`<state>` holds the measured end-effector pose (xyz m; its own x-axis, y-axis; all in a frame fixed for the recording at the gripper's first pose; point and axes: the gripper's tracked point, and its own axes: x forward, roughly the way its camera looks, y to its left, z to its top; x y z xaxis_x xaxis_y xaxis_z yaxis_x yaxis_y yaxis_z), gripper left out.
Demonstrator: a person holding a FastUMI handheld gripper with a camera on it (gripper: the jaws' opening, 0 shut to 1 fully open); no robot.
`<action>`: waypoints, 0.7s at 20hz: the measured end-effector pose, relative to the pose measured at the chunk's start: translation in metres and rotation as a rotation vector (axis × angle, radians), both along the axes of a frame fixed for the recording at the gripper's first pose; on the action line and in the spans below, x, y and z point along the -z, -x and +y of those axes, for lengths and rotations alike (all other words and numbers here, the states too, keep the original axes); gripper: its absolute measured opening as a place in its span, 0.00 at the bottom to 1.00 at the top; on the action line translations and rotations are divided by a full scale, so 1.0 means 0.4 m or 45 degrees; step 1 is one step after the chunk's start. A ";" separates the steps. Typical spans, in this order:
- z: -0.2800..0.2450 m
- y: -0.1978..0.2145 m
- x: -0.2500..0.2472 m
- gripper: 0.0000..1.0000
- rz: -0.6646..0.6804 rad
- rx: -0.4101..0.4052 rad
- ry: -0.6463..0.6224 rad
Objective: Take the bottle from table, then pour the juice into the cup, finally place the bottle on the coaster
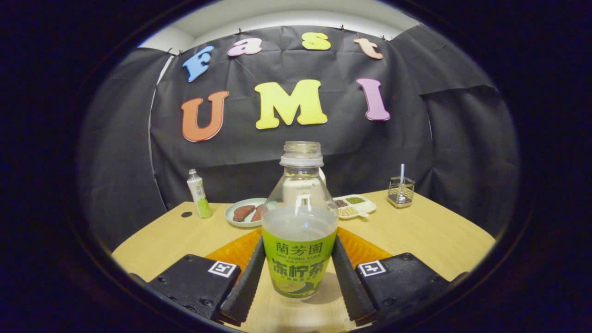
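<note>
Gripper view: gripper clamped on bottle, both fingers pressed against green label band. Bottle upright, uncapped, about half full, base appears just above desk; orange coaster directly behind it. Cup partly hidden behind bottle neck, cannot make out well.

Risk: open mouth, so early tilt or jerk spills juice; smooth clear plastic may slip or buckle under squeeze.

Textures: fingers ridged; label glossy; desk pale wood grain; coaster shiny, ribbed. Beyond: plate, small bottle.
</note>
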<state>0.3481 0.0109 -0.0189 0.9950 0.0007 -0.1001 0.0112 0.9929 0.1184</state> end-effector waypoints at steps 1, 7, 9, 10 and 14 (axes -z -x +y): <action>-0.005 -0.013 0.014 0.81 0.007 0.009 0.013; -0.038 -0.048 0.077 0.81 0.046 0.058 0.075; -0.042 -0.052 0.085 0.81 0.059 0.058 0.091; -0.045 -0.052 0.085 0.81 0.059 0.059 0.100; -0.049 -0.054 0.081 0.81 0.017 0.071 0.105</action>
<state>0.3699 -0.0086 -0.0513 0.9918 -0.0636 -0.1109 0.0679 0.9970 0.0361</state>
